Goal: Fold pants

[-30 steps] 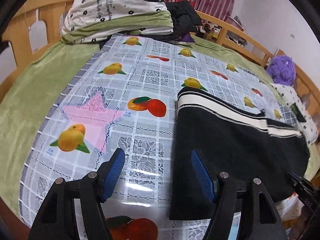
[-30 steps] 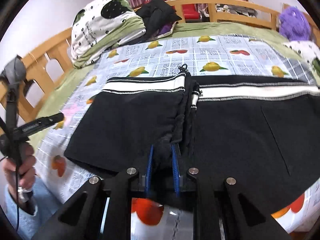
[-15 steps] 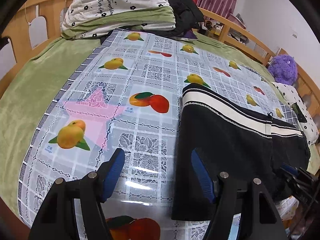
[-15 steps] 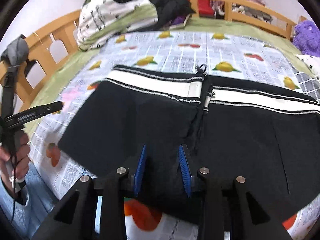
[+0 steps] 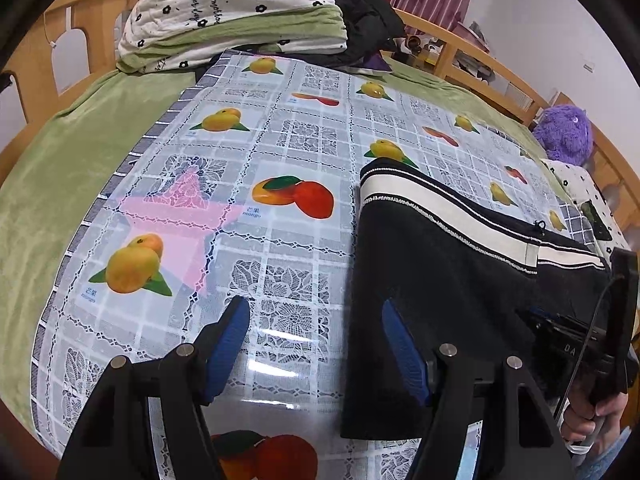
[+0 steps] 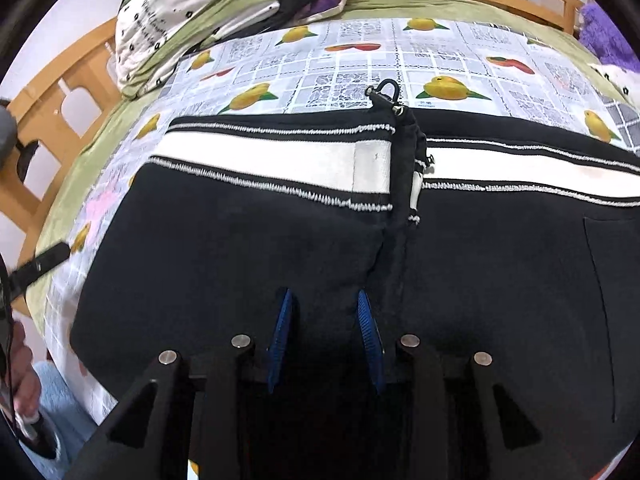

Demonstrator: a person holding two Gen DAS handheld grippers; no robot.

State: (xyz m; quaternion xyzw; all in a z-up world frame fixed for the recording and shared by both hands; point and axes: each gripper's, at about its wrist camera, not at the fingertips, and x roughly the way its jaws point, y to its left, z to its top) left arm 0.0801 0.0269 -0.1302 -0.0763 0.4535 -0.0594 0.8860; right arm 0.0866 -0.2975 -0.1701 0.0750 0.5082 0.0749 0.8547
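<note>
Black pants [image 6: 248,248] with a white waistband stripe lie flat on the fruit-print cloth [image 5: 288,128]. One part is folded over the other, with its edge near the middle. They also show in the left wrist view [image 5: 440,264]. My right gripper [image 6: 325,300] is open just above the black fabric beside the fold edge, holding nothing. My left gripper [image 5: 316,312] is open and empty above the pants' left edge; one finger is over the cloth, the other over the fabric.
A stack of folded bedding [image 5: 240,8] and dark clothes [image 5: 368,12] sits at the far end of the bed. A wooden bed rail [image 5: 480,60] runs along the far side. A purple plush toy [image 5: 564,132] lies at the right.
My right gripper has opened and let go of the pants fabric it was pinching, and has moved in over it. My left gripper stays open and has shifted slightly closer.
</note>
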